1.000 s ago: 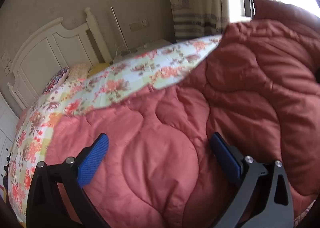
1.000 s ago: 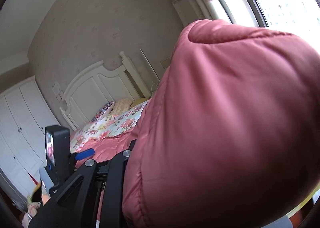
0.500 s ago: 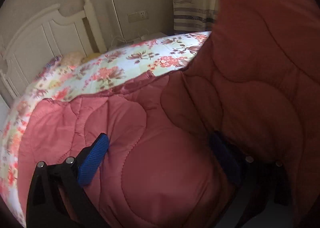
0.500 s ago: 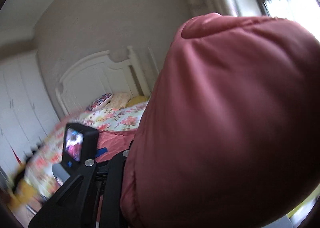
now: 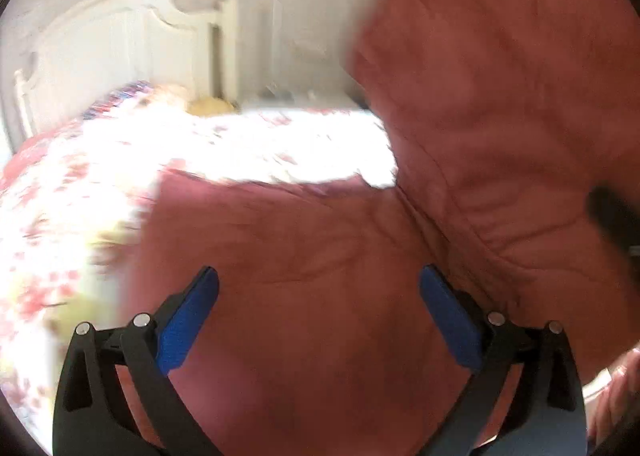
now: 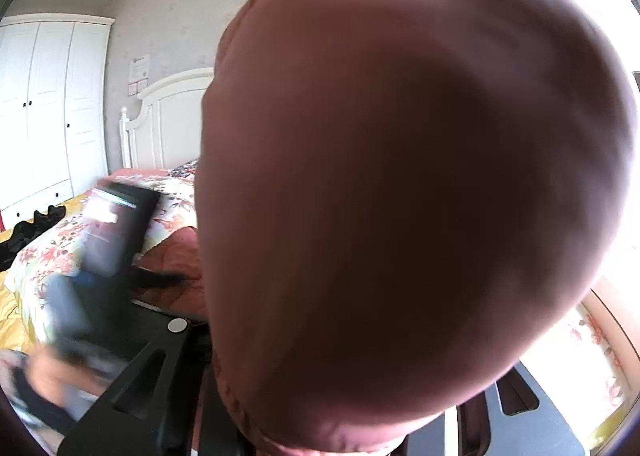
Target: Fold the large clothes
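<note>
Wardrobe doors in white panels (image 6: 48, 112) fill the far left of the right wrist view, and beside them a white wooden headboard (image 5: 120, 44) stands behind a bed spread with a floral-printed sheet (image 5: 72, 184). Next along, the left tool (image 5: 318, 308) hangs with its blue-padded fingers (image 5: 188, 320) spread wide, nothing between them; below it lies the large salmon-pink quilted comforter (image 5: 320, 256), partly spread on the bed. Further right, the same comforter rises in a tall hanging sheet that fills that side of the left view. The right tool (image 6: 224, 408) pinches a thick bunched edge of it, and the puffed fabric blocks nearly all of its camera, so its fingertips are hidden.

Judged from this, the fold is in its early middle: one edge is lifted and being carried across the bed, while the rest lies flat and unfolded. Laying the raised half down, squaring the edges and making further folds all appear left to do.

Compared with a second ago, the raised part has swung further over and now covers the window and curtain that showed in the left view. More of the floral sheet is bare near the headboard. The left view has turned blurred with motion, and the right view has rolled, bringing the wardrobe into sight.
</note>
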Demonstrator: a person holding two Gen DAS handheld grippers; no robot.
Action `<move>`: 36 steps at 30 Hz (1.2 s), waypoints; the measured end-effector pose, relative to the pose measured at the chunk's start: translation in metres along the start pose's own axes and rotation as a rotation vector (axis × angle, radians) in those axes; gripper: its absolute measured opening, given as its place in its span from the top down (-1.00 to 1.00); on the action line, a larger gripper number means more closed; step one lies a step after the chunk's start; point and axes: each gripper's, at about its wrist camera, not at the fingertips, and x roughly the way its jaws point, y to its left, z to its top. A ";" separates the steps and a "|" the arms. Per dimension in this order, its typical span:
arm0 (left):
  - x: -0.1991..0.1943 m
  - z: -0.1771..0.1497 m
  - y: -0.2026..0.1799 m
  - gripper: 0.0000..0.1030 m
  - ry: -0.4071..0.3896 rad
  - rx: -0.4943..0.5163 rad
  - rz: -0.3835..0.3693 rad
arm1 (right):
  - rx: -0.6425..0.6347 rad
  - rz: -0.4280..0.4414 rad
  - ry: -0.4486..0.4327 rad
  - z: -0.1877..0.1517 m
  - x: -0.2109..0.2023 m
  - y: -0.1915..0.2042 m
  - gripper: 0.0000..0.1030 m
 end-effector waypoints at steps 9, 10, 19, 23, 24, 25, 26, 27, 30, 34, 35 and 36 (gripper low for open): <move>-0.028 -0.008 0.124 -0.93 0.003 -0.242 0.103 | -0.640 -0.258 0.018 -0.040 0.037 0.118 0.20; -0.038 -0.005 0.130 -0.93 -0.026 -0.249 0.115 | -0.791 -0.287 0.022 -0.063 0.050 0.140 0.18; -0.068 0.044 0.073 -0.95 -0.070 0.000 -0.061 | -1.209 -0.400 0.100 -0.136 0.099 0.174 -0.12; -0.049 0.075 0.003 -0.95 0.007 0.181 -0.221 | -1.256 -0.428 0.082 -0.142 0.102 0.170 -0.12; -0.037 0.081 -0.014 -0.95 0.044 0.232 -0.217 | -1.260 -0.428 0.074 -0.143 0.102 0.168 -0.12; -0.026 0.084 -0.026 -0.95 0.075 0.269 -0.205 | -1.260 -0.428 0.069 -0.144 0.102 0.166 -0.12; -0.011 0.087 -0.036 -0.95 0.117 0.302 -0.189 | -1.259 -0.430 0.063 -0.145 0.102 0.163 -0.12; 0.004 0.088 -0.041 -0.95 0.152 0.320 -0.177 | -1.258 -0.432 0.059 -0.145 0.105 0.162 -0.12; 0.056 0.071 -0.038 -0.96 0.251 0.369 -0.082 | -1.248 -0.430 0.043 -0.148 0.102 0.156 -0.12; 0.081 0.039 0.013 -0.96 0.186 0.234 -0.136 | -1.253 -0.403 -0.003 -0.159 0.080 0.139 -0.12; 0.081 0.033 0.021 -0.96 0.163 0.210 -0.119 | -1.258 -0.393 -0.022 -0.161 0.079 0.136 -0.12; 0.082 0.028 0.025 -0.96 0.141 0.201 -0.104 | -1.269 -0.386 -0.038 -0.162 0.077 0.133 -0.12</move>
